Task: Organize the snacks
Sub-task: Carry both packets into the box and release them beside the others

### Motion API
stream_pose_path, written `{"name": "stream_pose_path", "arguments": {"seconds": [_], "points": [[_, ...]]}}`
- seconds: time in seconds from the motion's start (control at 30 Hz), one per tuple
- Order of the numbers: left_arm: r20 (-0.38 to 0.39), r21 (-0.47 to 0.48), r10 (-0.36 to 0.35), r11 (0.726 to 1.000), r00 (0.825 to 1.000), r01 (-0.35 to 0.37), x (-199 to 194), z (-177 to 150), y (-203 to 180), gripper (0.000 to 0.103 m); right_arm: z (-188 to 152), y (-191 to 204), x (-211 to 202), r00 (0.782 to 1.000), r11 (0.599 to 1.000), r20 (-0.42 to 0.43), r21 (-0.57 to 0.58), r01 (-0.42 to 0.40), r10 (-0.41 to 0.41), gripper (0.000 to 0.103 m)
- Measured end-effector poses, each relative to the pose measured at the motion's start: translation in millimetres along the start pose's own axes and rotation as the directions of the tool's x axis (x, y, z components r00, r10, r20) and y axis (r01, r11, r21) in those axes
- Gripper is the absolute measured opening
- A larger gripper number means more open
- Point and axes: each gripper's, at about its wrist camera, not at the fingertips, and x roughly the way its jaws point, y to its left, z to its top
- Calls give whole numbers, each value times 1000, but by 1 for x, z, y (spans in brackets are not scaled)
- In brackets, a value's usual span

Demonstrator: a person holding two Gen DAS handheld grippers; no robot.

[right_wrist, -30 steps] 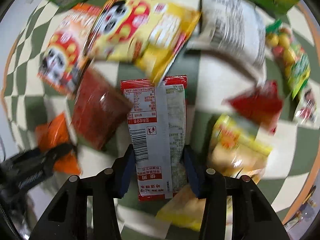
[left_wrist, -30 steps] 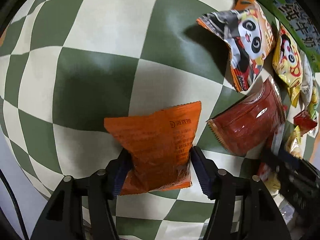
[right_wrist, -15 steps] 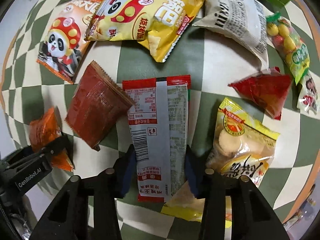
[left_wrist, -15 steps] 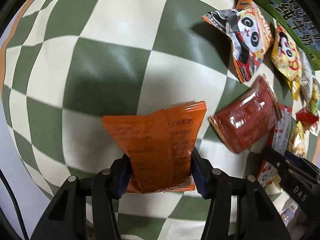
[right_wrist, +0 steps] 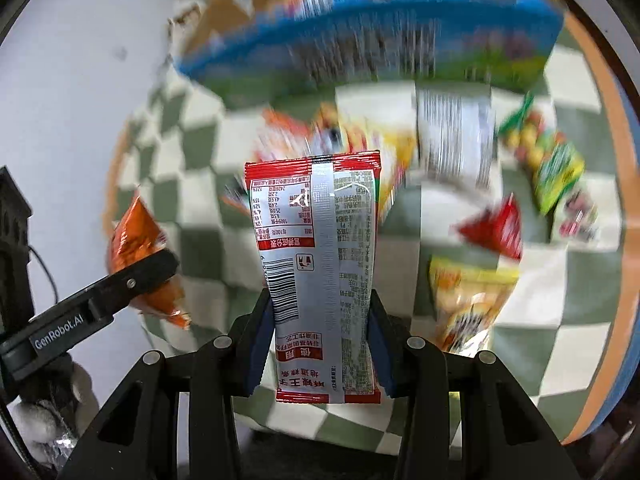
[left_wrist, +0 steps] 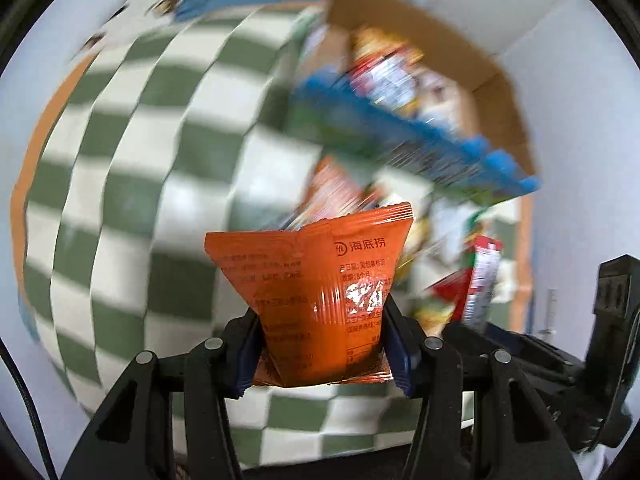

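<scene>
The left hand-held gripper (left_wrist: pixel 320 354) is pinching the orange packet (left_wrist: pixel 316 296) by its lower half, its blue-padded jaws drawn in against the packet's two side edges so that the pouch is bulging slightly between them. The packet is standing clear above the green-and-white checked cloth on the worktop (left_wrist: pixel 132 184), touching nothing else; holding it low by the sides is leaving its top edge free, which would likely help in dropping it top-first into a container. In the right wrist view the same packet (right_wrist: pixel 138 240) is showing at the left, gripped in the other tool's black finger.

Beyond and to the right of it, the cardboard box (left_wrist: pixel 448 40) with a blue and green printed front is lying open and tilted, already holding several blurred wrappers. It looks like the place where the snacks are being gathered, though the blur is hiding what is inside.

The right hand-held gripper (right_wrist: pixel 320 344) is pinching the red-and-silver sachet (right_wrist: pixel 316 264) across its narrow width, back side and barcode facing the camera. Its jaws are pressed onto the two long edges, near the lower end, and the sachet is standing upright and off the cloth. Loose snacks are lying on the cloth behind it: a small red packet (right_wrist: pixel 494 226), a yellow biscuit bag (right_wrist: pixel 468 296) and a green fruit-candy bag (right_wrist: pixel 556 168), all well apart from the sachet and apparently awaiting sorting.
</scene>
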Motion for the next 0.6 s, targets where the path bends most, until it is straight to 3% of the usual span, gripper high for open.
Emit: {"name": "stream_pose_path", "arguments": {"seconds": [0.13,0.3,0.43,0.6], "points": [[47,84,-3,996,999,-1,-23,78,-28,51,44,-2,-50,993,999,117,13,-32,30,46],[30,114,70,991,997,-73,7,168,-66,51,131,-7,-68,974,999,224,45,29,-38,46],[4,125,150,981,989,-149,40,224,-75,51,197,-19,-59,965,993,236,63,104,-116,46],[-42,143,227,965,973,-219,79,272,-73,51,269,-46,-23,960,975,176,78,206,-217,46]]}}
